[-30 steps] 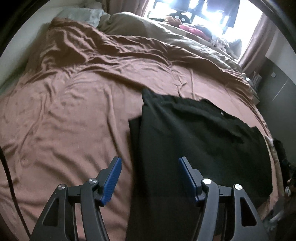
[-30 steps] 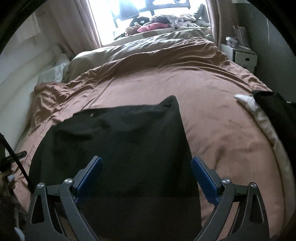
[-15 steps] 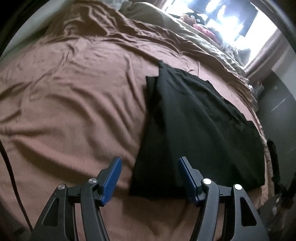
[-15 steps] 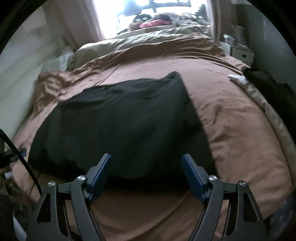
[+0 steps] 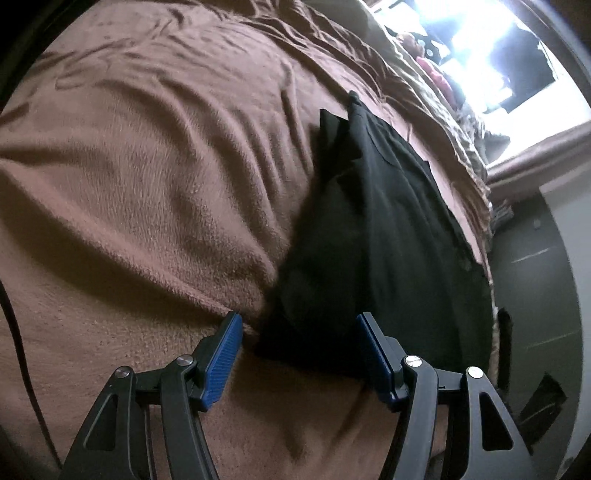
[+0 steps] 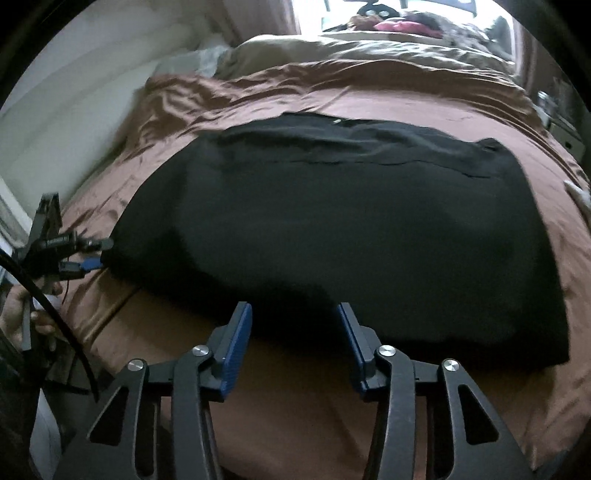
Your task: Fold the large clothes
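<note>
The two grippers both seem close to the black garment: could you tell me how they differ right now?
The left gripper stands wide at the black garment's corner, which lies between its pads; the right gripper is narrower, its jaws closing at the garment's near edge, partway along. Neither pinches cloth yet. Both have blue pads and point down at the brown bedspread.

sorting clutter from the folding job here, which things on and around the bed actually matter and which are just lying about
Part of the job:
- black garment, spread flat on the brown bedspread
- left gripper, jaws apart at its near corner
- right gripper, jaws closing at its near edge

Just lying about:
- beige duvet
- pink item by the window
- pale cloth
</note>
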